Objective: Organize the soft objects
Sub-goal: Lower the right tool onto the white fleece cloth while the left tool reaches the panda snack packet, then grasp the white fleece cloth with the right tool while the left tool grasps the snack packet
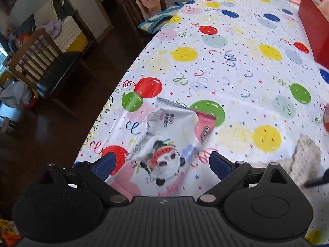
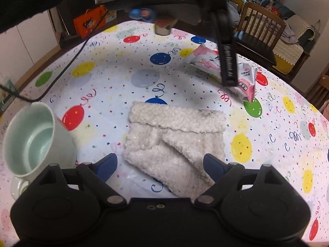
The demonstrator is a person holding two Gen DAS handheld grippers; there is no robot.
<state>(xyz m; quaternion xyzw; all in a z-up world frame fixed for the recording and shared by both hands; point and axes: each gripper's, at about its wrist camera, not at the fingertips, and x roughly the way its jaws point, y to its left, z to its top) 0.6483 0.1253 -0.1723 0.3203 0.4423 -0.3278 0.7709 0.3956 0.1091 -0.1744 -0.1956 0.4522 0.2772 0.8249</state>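
Both tongs gape wide on my feeds, nothing pinched. Left tongs (image 1: pixel 162 162) hang over a white-and-pink snack packet w/ a panda print (image 1: pixel 164 144), which lies on the table (image 1: pixel 236 61) at lower centre of the left wrist view; pads sit either side of it, not pressing. Right tongs (image 2: pixel 160 164) are spread above a fluffy cream cloth (image 2: pixel 174 135), partly folded, centre of the right wrist view; whether a pad grazes its edge I can't tell. Pale green mug (image 2: pixel 30 140) stands lower left of that view, apart from the cloth. Red box (image 1: pixel 314 30) sits upper right in the left view.
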